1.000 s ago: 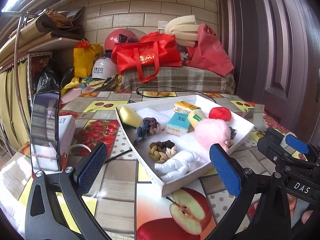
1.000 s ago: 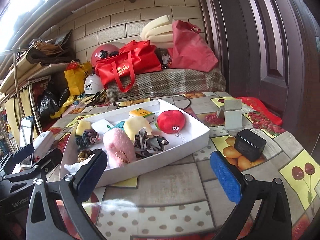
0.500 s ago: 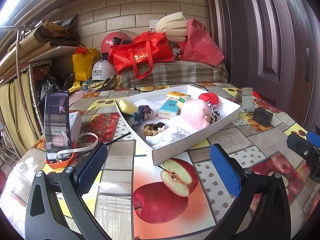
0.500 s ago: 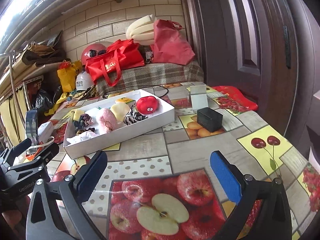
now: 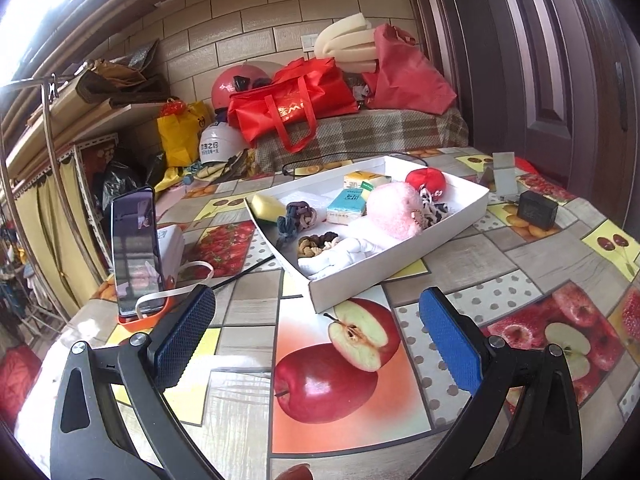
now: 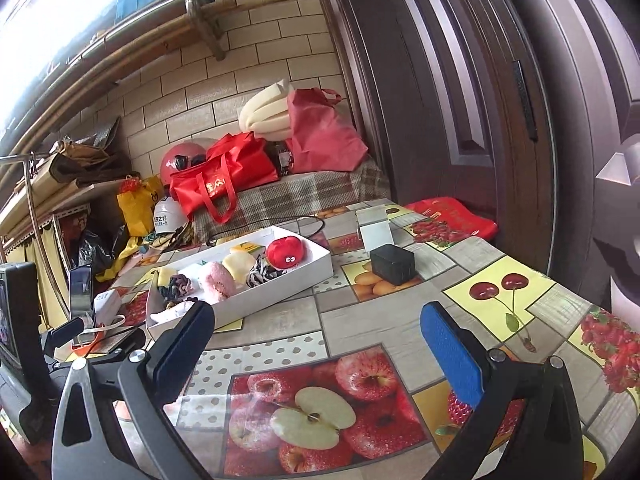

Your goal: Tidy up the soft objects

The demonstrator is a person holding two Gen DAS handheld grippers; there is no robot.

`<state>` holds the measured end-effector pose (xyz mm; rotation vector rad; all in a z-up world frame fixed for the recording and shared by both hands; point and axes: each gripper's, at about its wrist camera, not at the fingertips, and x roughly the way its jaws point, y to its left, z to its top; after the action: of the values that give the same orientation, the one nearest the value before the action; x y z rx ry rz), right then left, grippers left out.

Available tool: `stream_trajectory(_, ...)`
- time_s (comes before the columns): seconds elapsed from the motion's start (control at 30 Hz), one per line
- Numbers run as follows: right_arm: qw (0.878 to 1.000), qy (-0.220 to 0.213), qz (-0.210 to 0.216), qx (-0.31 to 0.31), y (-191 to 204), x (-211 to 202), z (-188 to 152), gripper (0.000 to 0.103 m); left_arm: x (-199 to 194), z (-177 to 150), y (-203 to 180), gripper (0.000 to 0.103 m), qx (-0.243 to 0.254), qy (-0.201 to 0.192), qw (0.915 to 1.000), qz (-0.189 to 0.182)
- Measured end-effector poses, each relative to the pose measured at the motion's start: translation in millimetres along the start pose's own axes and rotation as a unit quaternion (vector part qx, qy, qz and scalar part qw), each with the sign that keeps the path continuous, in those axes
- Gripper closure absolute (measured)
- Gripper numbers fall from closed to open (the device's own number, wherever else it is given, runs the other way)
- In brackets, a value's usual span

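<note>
A white tray point(image 5: 400, 258) on the fruit-print table holds soft things: a pink plush point(image 5: 394, 210), a red plush point(image 5: 426, 180), a yellow sponge point(image 5: 266, 204), hair ties point(image 5: 298, 218), a white cloth point(image 5: 344, 254) and tissue packs point(image 5: 346, 208). My left gripper point(image 5: 316, 338) is open and empty, well short of the tray. My right gripper point(image 6: 316, 344) is open and empty, farther back from the tray point(image 6: 280, 292). The pink plush point(image 6: 218, 284) and the red plush point(image 6: 286, 254) also show in the right wrist view.
A phone on an orange stand point(image 5: 136, 248) and a white box point(image 5: 172, 242) stand at the table's left. A black box point(image 5: 536, 210) and a small mirror stand point(image 5: 502, 176) sit to the tray's right. Bags and helmets crowd the bench behind.
Both grippers have drawn back from the tray and risen; the tray looks smaller and more tablecloth shows. Both stay open and empty. The tray's contents have not moved.
</note>
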<state>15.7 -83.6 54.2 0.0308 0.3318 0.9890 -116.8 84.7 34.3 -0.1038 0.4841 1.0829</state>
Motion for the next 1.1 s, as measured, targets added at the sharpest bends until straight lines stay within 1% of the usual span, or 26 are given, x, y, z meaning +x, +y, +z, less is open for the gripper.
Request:
stream_trajectory(0.07,1.000,-0.002,-0.003,0.002,-0.9,-0.6,-0.1,0.000,-2.0,-1.6,-4.9,0.000,0.008,0.005,0.9999,0.003)
stream_trajectory(0.17,1.000,-0.008,-0.004,0.001,-0.7,-3.1,-0.7,0.000,-9.1,-3.8,-8.4,0.000,0.017,-0.001,0.9998,-0.007)
stream_trajectory(0.33,1.000,-0.015,-0.007,-0.011,2.9,-6.9,-2.0,0.000,-8.2,-4.4,-4.2,0.000,0.005,0.012,0.9990,-0.043)
stream_trajectory(0.47,1.000,-0.019,-0.009,-0.019,5.9,-8.1,-2.4,0.000,-9.9,-4.0,-2.3,0.000,-0.002,0.007,0.9983,-0.058)
stream_trajectory(0.77,1.000,-0.016,-0.005,-0.003,3.9,-7.6,-1.2,0.000,-14.2,-3.7,-5.3,0.000,0.001,0.005,0.9975,-0.071)
stream_trajectory(0.97,1.000,-0.010,-0.004,0.010,-2.7,-6.5,-0.9,0.000,-24.6,5.1,-10.6,0.000,0.001,-0.002,0.9980,-0.063)
stream_trajectory(1.1,1.000,-0.015,-0.002,0.014,-5.3,-8.5,-1.7,0.000,-34.1,13.9,-15.4,0.000,0.001,0.011,0.9977,-0.066)
